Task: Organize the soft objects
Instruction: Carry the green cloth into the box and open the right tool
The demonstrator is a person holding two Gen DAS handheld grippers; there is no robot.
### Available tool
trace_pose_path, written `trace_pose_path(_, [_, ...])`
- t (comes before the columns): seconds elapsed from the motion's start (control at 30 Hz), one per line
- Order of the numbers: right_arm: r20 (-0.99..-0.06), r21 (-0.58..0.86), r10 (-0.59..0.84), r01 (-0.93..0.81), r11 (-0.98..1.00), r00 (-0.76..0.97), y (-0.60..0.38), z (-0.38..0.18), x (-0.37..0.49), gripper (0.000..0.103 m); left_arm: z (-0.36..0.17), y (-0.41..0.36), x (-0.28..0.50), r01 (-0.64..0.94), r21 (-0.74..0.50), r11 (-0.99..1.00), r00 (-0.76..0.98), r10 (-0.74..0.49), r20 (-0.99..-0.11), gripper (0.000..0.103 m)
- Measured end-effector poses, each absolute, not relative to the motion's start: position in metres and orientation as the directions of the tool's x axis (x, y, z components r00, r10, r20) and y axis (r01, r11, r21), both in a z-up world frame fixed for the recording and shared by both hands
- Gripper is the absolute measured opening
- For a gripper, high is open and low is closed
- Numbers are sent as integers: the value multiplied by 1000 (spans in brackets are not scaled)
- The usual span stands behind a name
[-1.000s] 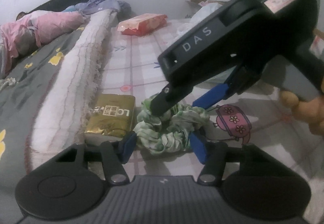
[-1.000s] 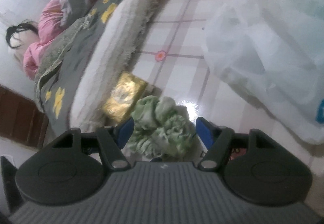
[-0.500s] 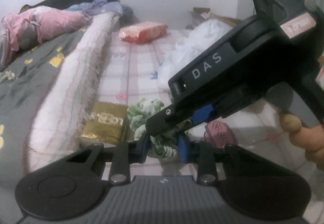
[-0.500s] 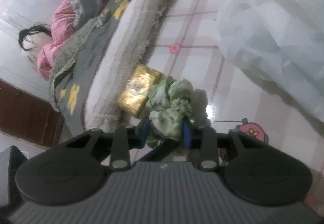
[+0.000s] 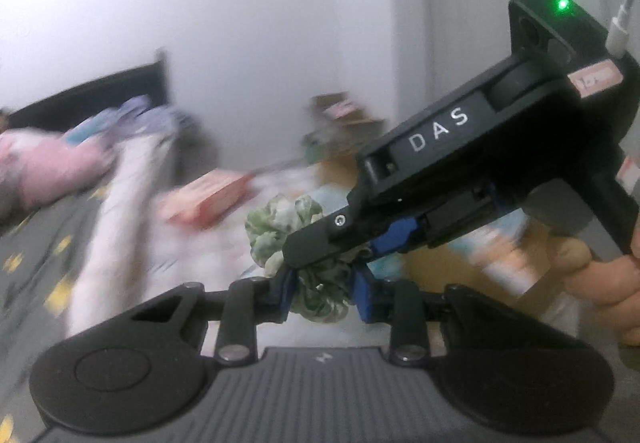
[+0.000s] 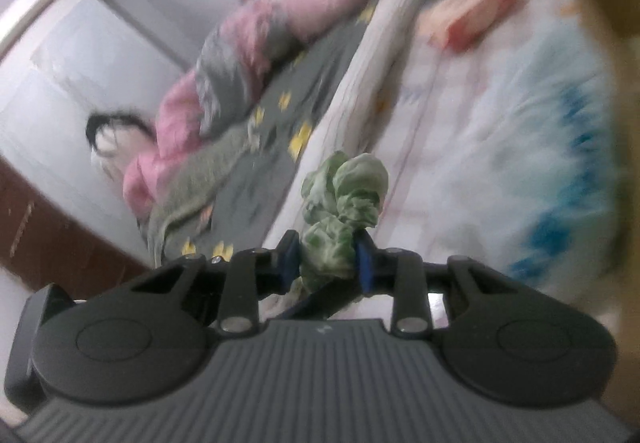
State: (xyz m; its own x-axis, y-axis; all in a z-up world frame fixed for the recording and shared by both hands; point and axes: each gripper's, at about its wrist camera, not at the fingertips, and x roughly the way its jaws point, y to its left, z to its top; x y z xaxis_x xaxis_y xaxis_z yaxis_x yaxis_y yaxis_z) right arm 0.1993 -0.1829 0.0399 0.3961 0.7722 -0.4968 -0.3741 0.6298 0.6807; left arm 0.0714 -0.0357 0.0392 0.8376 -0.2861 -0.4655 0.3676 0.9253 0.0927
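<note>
Around the green cloth [image 5: 280,221], both views smear with motion. In the left wrist view the right gripper [image 5: 320,243] crosses in front of the cloth and hides its middle. Left of the cloth, the red packet [image 5: 208,199] is too blurred for any print to be read, and the pink bedding [image 5: 44,167] beyond it runs off the picture's left edge. Behind the cloth a cardboard box [image 5: 344,115] is a vague shape, its contents unreadable. In the right wrist view, the white and blue mass [image 6: 540,163] right of the cloth cannot be identified.
</note>
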Motion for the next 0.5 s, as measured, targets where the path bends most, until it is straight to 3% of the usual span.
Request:
trace_pose_path(0.2, [-492,690,694,-251,679,525,-297,56,192,31,45,-129,96,555,74,829,753,-462,-469,32])
trace_pose_path(0.5, [-608,630,517,-30,776,603,-431,31,174,31,11,-250,143,710,-101,696,498,-599,-628,32])
